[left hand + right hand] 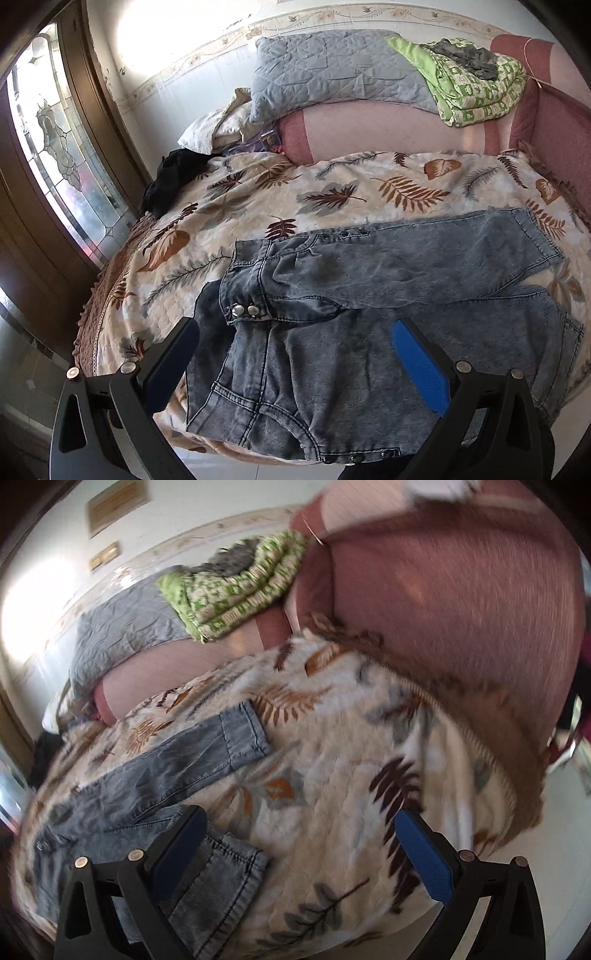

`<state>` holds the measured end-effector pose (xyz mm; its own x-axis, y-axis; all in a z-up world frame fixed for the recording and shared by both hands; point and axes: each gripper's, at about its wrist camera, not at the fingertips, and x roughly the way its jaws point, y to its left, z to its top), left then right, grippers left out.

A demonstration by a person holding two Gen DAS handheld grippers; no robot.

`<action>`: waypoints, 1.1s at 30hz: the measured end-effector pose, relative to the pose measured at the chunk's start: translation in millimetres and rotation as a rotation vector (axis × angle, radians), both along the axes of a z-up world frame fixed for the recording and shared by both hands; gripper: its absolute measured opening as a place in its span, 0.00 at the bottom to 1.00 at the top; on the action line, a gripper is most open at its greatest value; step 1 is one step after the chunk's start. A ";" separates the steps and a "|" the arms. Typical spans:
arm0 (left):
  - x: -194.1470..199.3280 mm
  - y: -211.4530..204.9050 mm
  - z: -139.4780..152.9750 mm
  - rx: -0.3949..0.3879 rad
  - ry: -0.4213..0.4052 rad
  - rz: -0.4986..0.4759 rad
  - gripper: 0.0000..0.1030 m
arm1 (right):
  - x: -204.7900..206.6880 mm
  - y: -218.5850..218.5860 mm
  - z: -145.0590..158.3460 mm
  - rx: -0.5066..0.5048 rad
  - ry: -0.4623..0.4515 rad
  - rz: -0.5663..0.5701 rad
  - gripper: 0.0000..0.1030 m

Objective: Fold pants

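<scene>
Jeans (369, 314) lay flat on the leaf-print bedspread (351, 184), legs running toward three o'clock, waistband beneath the gaping left tongs (295, 369), while the right tongs (295, 856), likewise apart and empty, hovered just beside the near leg's hem.

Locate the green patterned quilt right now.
In the left wrist view, the folded green patterned quilt lies upper right, overlapping the gray pillow, beside the pink headboard.
</scene>
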<state>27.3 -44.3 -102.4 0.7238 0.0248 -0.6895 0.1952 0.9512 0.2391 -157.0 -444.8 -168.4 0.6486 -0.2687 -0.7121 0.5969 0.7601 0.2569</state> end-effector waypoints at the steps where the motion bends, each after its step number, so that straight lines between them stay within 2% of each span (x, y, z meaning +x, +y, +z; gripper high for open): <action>1: -0.2 1.8 0.0 0.001 0.003 0.002 1.00 | 3.4 0.3 -5.2 0.049 0.000 0.031 1.00; 3: -0.2 4.9 0.0 -0.003 0.017 0.005 1.00 | 9.2 10.0 -13.3 0.094 0.007 0.072 0.94; 7: -1.1 7.9 6.1 -0.027 0.012 0.013 1.00 | 19.5 18.7 -40.7 0.250 0.009 0.155 0.79; 11: -5.3 5.1 11.2 -0.039 0.006 -0.004 1.00 | 30.6 31.4 -64.4 0.283 0.043 0.189 0.65; 14: -10.4 1.9 13.9 -0.035 -0.003 -0.026 1.00 | 41.3 31.6 -86.3 0.332 0.076 0.176 0.60; 17: -11.0 1.4 15.1 -0.040 0.004 -0.032 1.00 | 45.0 34.9 -93.1 0.296 0.084 0.155 0.54; 18: -11.2 1.3 15.6 -0.043 0.006 -0.032 1.00 | 46.7 37.9 -92.6 0.284 0.086 0.160 0.41; 19: -11.1 1.6 15.9 -0.045 0.006 -0.031 1.00 | 48.3 40.4 -92.3 0.262 0.101 0.171 0.36; 20: -11.2 1.7 15.8 -0.045 0.005 -0.029 1.00 | 50.1 42.5 -92.4 0.232 0.119 0.166 0.24; 21: -11.0 2.0 15.9 -0.044 0.007 -0.027 1.00 | 49.4 39.7 -91.0 0.224 0.126 0.162 0.17; 22: -11.1 2.1 15.8 -0.043 0.010 -0.026 1.00 | 49.2 37.5 -90.0 0.225 0.125 0.159 0.16; 23: -11.1 3.0 15.8 -0.043 0.012 -0.026 1.00 | 46.8 30.5 -86.5 0.242 0.110 0.159 0.08; 29: -9.9 9.9 17.0 -0.061 0.015 -0.001 1.00 | 58.4 1.9 -42.4 0.078 0.084 0.125 0.08; 31: -10.2 11.2 16.1 -0.060 0.015 0.004 1.00 | 64.9 -12.7 -29.6 -0.009 0.087 0.071 0.08; 33: -9.9 11.8 13.4 -0.058 0.020 0.004 1.00 | 67.8 -23.2 -26.7 -0.052 0.117 0.005 0.09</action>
